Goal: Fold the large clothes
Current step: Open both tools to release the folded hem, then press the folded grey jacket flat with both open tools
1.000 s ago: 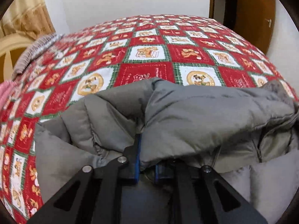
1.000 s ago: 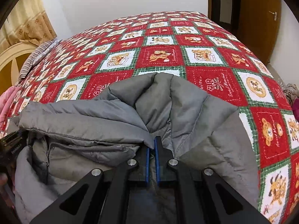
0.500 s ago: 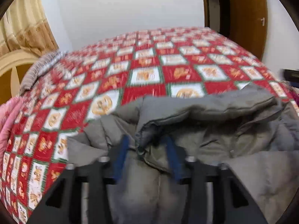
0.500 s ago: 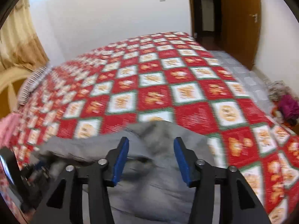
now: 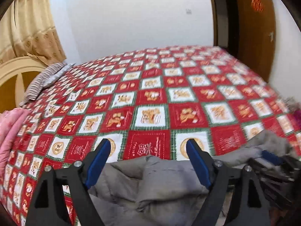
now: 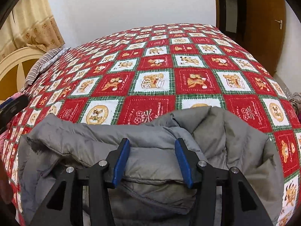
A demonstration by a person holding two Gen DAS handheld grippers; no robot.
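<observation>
Our left gripper (image 5: 148,162): jaws spread wide, have just been opening, nothing pinched btwn the blue pads (image 5: 97,162). The grey padded jacket (image 5: 150,184) lies below and behind the tips, not touching them; thru the gap we see bedspread and the jacket's far fold. Left view is smeared w/ blur.

Our right gripper (image 6: 152,160): jaws about half open, having parted w/in the last moment, holding nothing. Its blue pads (image 6: 121,162) stand either side of a puffy jacket panel (image 6: 152,156) but don't press on it. In the left view the right gripper (image 5: 272,158) shows at the right edge, over the jacket's right part.

Jacket (image 6: 150,150) sits bunched at the near edge of the bed, folded over on itself, a rolled ridge running across the top and a raised lump of fabric at its right side. Whether any of it hangs over the near edge, we can't tell.

Outward: red/white/green checked bedspread (image 6: 156,79) w/ cartoon squares covers the whole bed. At the left edge lie a striped pillow (image 6: 41,64) and a pink blanket (image 5: 11,131). Cream headboard (image 6: 13,66) and beige curtain (image 6: 28,24) stand beyond that edge; white wall (image 6: 131,5) past the far edge; brown door (image 6: 263,28) by the far right corner.
</observation>
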